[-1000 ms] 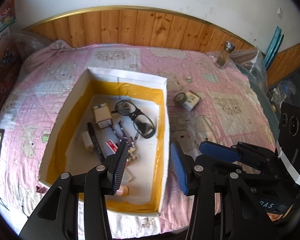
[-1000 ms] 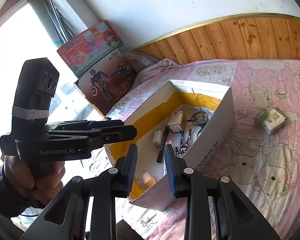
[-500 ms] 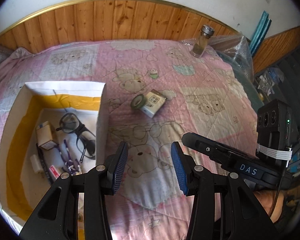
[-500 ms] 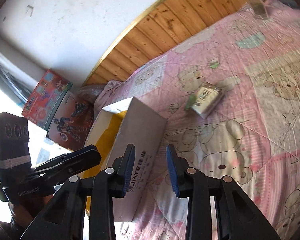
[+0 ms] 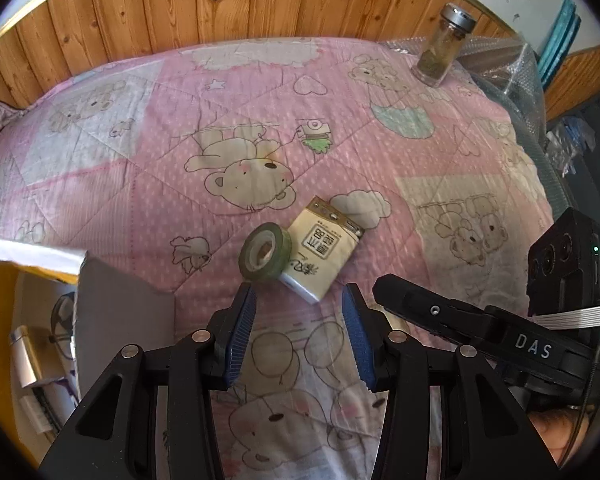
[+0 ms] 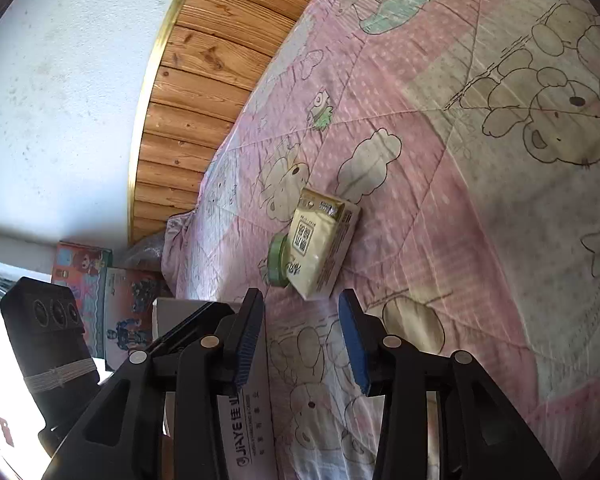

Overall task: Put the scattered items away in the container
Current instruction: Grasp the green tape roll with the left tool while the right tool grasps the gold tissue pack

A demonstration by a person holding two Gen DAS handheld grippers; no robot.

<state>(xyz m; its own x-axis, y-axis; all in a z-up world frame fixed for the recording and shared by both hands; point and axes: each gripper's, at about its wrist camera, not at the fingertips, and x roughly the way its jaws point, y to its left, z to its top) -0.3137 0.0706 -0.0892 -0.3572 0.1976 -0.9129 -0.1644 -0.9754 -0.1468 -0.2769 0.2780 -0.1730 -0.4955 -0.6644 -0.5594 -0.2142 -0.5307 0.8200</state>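
The tissue pack [image 5: 323, 253], its long axis diagonal and the tape roll [image 5: 265, 251] touching it, lies just ahead of both empty grippers: the left gripper [image 5: 299, 334] is wide open, and the right gripper [image 6: 301, 336] has just been opening.

The quilt [image 5: 148, 200] is showing pink with white dots, patched with cream and pale lilac squares and outlined cartoon bears. On it, the tape roll [image 5: 265, 255] is showing olive green beside a cream tissue pack [image 5: 320, 256] printed with dark characters. The jar [image 5: 440, 48] is wearing a silver cap over greenish-brown contents. The box [image 5: 124, 312] is showing white walls with yellow inside. The panelling [image 5: 220, 4] is glowing orange-brown with a gold trim. Both grippers' pads [image 5: 240, 336] are showing blue on black frames.
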